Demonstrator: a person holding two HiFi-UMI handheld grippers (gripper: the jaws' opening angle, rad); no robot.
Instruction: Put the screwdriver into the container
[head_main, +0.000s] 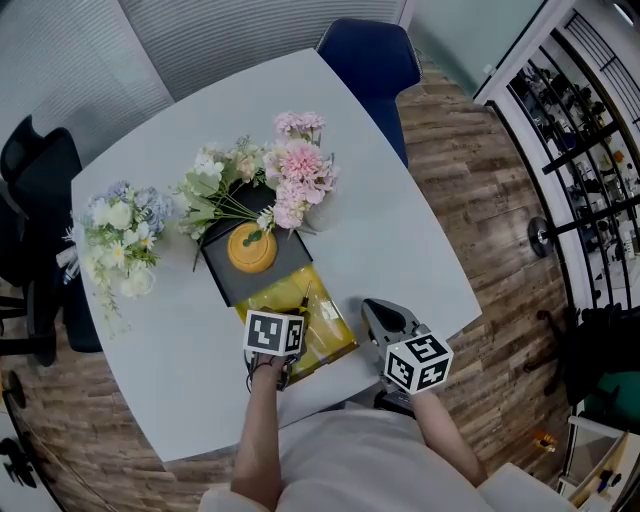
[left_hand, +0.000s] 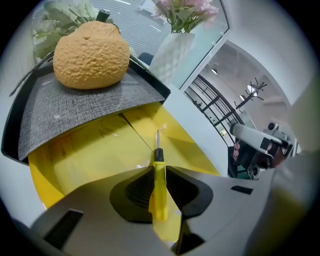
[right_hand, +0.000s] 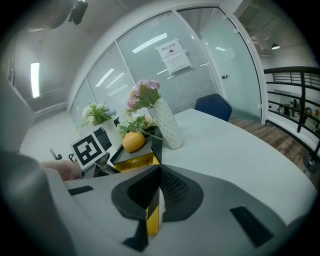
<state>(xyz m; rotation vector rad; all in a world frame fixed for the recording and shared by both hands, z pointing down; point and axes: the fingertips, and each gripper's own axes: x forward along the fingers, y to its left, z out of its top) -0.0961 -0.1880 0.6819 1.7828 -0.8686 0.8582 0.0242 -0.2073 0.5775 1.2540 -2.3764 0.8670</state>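
My left gripper (left_hand: 159, 186) is shut on a screwdriver (left_hand: 158, 167) with a yellow handle and a thin metal shaft. The shaft points forward, over the inside of the yellow container (left_hand: 95, 155). In the head view the left gripper (head_main: 290, 322) hovers at the near edge of the yellow container (head_main: 325, 335), with the screwdriver (head_main: 303, 299) sticking out ahead of it. My right gripper (head_main: 381, 318) is shut with nothing between its jaws and rests on the white table to the right of the container. In the right gripper view that gripper (right_hand: 156, 196) faces the container (right_hand: 135, 161).
A black tray (head_main: 285, 262) with a grey mat covers the container's far part, and an orange fruit (head_main: 251, 247) sits on it. Pink flowers in a white vase (right_hand: 167, 122) and a pale bouquet (head_main: 120, 235) stand behind. A blue chair (head_main: 372, 60) is at the far edge.
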